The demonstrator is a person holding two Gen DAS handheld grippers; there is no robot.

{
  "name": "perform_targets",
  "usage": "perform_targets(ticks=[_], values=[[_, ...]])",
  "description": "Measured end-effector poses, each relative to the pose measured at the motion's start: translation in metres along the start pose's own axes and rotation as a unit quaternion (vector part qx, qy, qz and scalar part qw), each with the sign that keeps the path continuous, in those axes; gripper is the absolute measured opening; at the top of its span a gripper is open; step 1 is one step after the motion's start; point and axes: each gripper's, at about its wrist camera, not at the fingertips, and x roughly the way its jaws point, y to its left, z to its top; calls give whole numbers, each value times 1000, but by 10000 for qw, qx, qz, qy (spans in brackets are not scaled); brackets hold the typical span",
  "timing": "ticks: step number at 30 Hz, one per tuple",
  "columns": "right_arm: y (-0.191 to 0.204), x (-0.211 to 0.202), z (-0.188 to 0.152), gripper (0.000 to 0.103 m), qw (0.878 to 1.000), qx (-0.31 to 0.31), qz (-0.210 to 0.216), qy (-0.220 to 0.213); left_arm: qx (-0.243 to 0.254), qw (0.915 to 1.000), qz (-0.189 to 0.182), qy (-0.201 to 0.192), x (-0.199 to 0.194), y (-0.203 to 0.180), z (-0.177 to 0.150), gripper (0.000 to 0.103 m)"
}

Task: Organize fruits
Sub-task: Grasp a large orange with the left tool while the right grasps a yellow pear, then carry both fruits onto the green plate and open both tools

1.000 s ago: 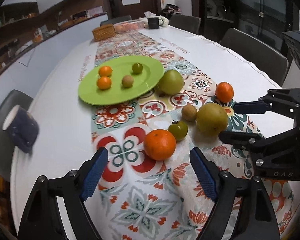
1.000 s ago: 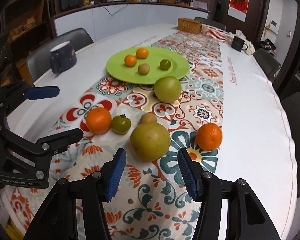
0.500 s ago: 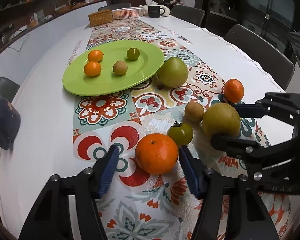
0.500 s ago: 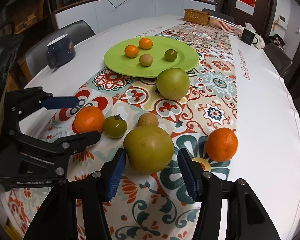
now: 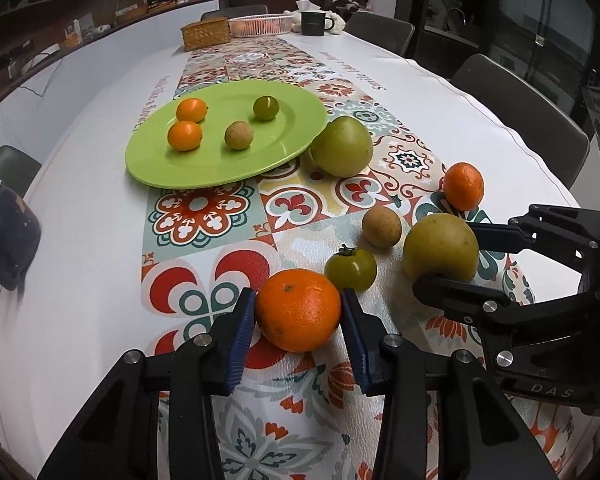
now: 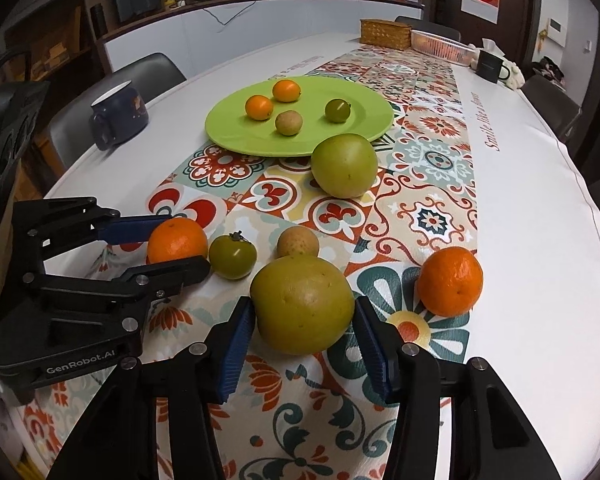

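My left gripper (image 5: 298,312) is shut on a large orange (image 5: 298,310), which still rests on the patterned runner. My right gripper (image 6: 304,312) is shut on a big yellow-green pear (image 6: 302,304), also on the runner. Between them lie a small green tomato (image 6: 233,256) and a small brown fruit (image 6: 298,242). A second orange (image 6: 450,282) sits to the right. A big green apple (image 6: 344,166) lies against the green plate (image 6: 364,106), which holds several small fruits.
A dark blue mug (image 6: 118,114) stands left of the plate near the table edge. A wicker box (image 6: 385,34), a pink basket (image 6: 444,46) and a black mug (image 6: 488,66) stand at the far end. Chairs ring the table.
Both grippers moved forward and closed: the left one around the large orange, the right one around the yellow-green pear. The fruits stayed in place.
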Motion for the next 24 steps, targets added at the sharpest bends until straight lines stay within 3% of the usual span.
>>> perform_targets(ticks=[15,24], values=[[4,-27,0,51,9994,117,24,-339,-188,9994,92,-272,-33,0,-1,41],[8,-54,22,51,9970,116,71,-767,-266,9972,299,-627,-64,10,18,41]])
